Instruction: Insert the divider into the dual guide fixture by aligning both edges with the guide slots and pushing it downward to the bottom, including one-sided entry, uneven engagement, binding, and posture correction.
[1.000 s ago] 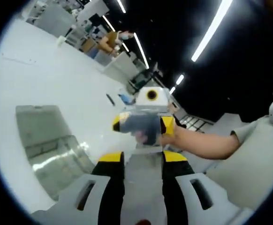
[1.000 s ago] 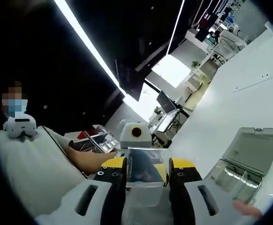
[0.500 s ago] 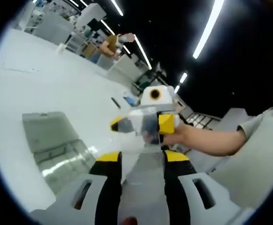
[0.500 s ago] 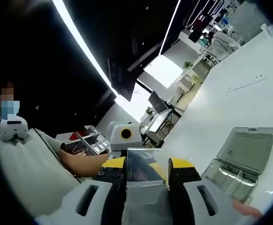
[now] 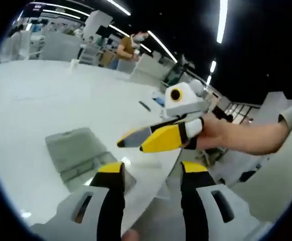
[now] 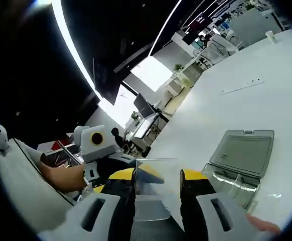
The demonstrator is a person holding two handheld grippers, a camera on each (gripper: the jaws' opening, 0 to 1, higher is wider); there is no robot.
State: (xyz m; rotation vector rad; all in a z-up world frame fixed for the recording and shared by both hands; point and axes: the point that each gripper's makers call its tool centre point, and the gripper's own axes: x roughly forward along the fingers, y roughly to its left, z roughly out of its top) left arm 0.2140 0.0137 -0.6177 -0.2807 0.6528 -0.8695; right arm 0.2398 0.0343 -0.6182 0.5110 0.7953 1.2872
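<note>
My right gripper (image 6: 157, 175) is shut on the clear divider (image 6: 153, 193), which stands upright between its yellow-tipped jaws, above the table. The left gripper (image 5: 152, 170) is open, with only the table edge showing between its jaws. In the left gripper view the right gripper (image 5: 136, 143) reaches in from the right, held by a hand (image 5: 213, 131). The guide fixture (image 5: 81, 155), a clear grey box with its lid laid open, sits on the white table (image 5: 45, 95) to the left of my jaws. In the right gripper view the fixture (image 6: 239, 160) lies to the right, apart from the divider.
A person's bare forearm (image 5: 251, 140) crosses from the right. On the table lie a small dark object (image 5: 145, 106), a white cup (image 5: 75, 64) and a thin strip (image 6: 241, 86). Another person (image 5: 128, 45) stands far off among desks. The table edge runs under both grippers.
The left gripper's jaws have widened and no longer hold the divider; the right gripper keeps it. Both views have swung so more of the table and fixture shows.
</note>
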